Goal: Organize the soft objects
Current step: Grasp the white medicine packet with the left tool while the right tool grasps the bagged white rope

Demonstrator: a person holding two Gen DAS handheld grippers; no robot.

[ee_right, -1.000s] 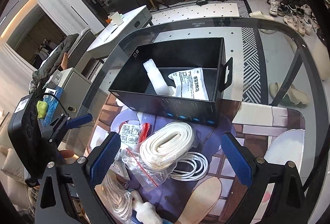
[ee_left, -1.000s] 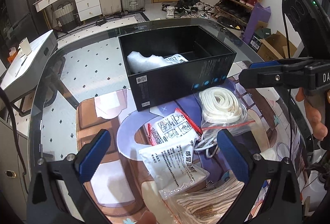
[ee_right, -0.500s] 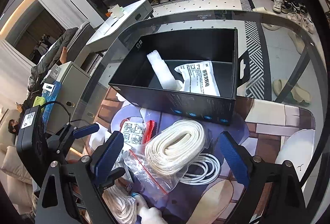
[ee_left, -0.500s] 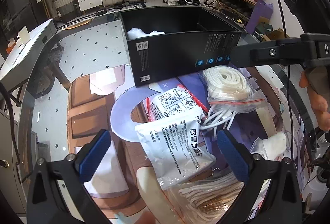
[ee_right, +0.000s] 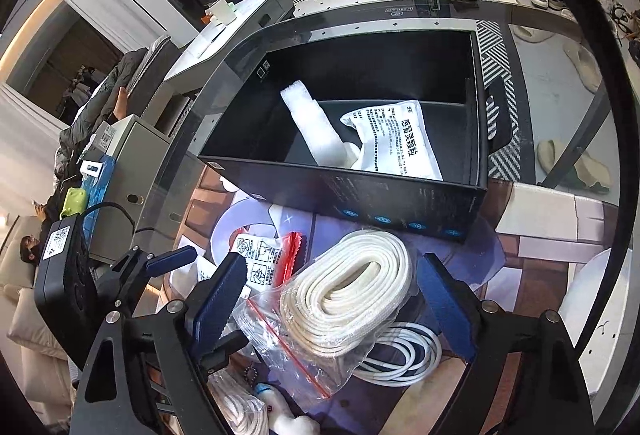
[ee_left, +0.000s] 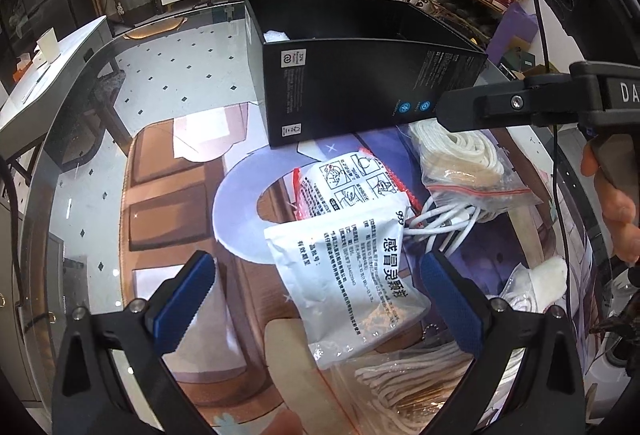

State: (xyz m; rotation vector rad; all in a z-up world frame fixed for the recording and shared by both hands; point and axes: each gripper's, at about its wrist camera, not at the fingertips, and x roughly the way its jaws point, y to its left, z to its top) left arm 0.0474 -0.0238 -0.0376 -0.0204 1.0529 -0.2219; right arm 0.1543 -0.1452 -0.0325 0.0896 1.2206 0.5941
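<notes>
In the left wrist view my left gripper (ee_left: 316, 301) stands open just above a white printed medicine pouch (ee_left: 348, 267), which lies between its fingers without touching them. A red-edged pouch (ee_left: 348, 183) lies beyond it. In the right wrist view my right gripper (ee_right: 332, 303) straddles a clear zip bag holding a coiled white rope (ee_right: 352, 287). Its jaws are closing, and the pads stand close to the bag without pressing on it. Behind is the black box (ee_right: 340, 191), which holds a white foam roll (ee_right: 312, 127) and another white pouch (ee_right: 396, 139).
A white cable (ee_right: 404, 355) lies under the rope bag. A bag of beige cord (ee_left: 400, 387) and a small white fluffy thing (ee_left: 548, 275) lie near the table's front. The glass table edge (ee_left: 72, 139) curves on the left. Suitcases and a shoe rack stand behind.
Both grippers have sunk towards the pile, so the pouch and the rope bag look larger. The right gripper's jaws have narrowed a little around the rope bag.
</notes>
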